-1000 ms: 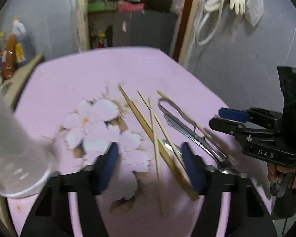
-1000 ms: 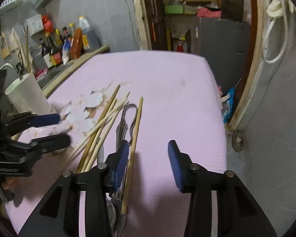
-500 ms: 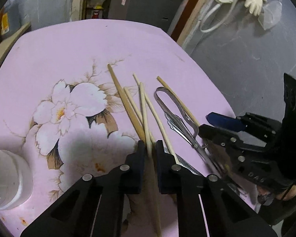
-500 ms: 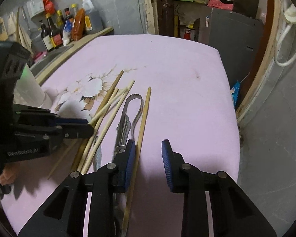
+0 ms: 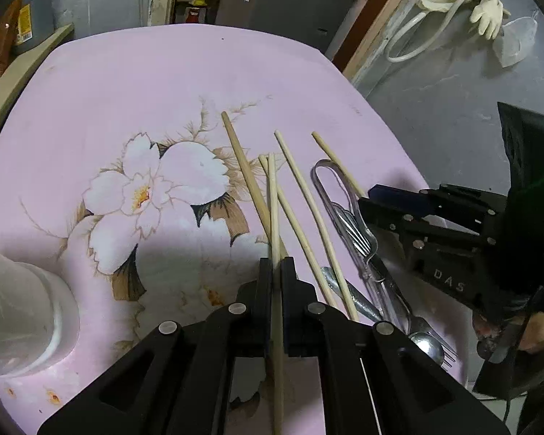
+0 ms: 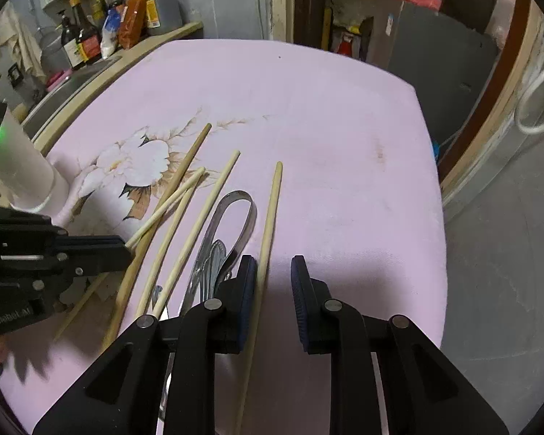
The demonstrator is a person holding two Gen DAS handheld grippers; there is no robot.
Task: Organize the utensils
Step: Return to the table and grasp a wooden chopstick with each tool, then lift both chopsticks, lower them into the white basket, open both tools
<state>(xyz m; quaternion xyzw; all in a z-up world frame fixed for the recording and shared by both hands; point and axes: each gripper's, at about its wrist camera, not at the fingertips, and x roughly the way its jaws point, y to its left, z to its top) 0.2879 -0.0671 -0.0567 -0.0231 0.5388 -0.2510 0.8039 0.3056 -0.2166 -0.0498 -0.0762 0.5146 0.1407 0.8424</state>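
Left gripper [image 5: 276,266]: jaws pinched nearly closed on one pale wooden chopstick [image 5: 273,203], lying on the pink flowered tabletop [image 5: 134,83]. Right gripper [image 6: 273,272]: jaws part open and closing in, astride the rightmost wooden chopstick [image 6: 270,214], which lies against the left pad; right pad clear.

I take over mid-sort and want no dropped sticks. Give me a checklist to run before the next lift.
1. Left gripper shut on a chopstick: ok.
2. It holds one stick only: cannot tell; a second stick crosses close by the pads.
3. Right gripper shut on the far-right chopstick: not ok; jaws have been closing, a gap remains.
4. That stick lies between the right jaws: ok.
5. Metal tongs clear of the right fingers: cannot tell.
6. White cup upright to receive: ok.
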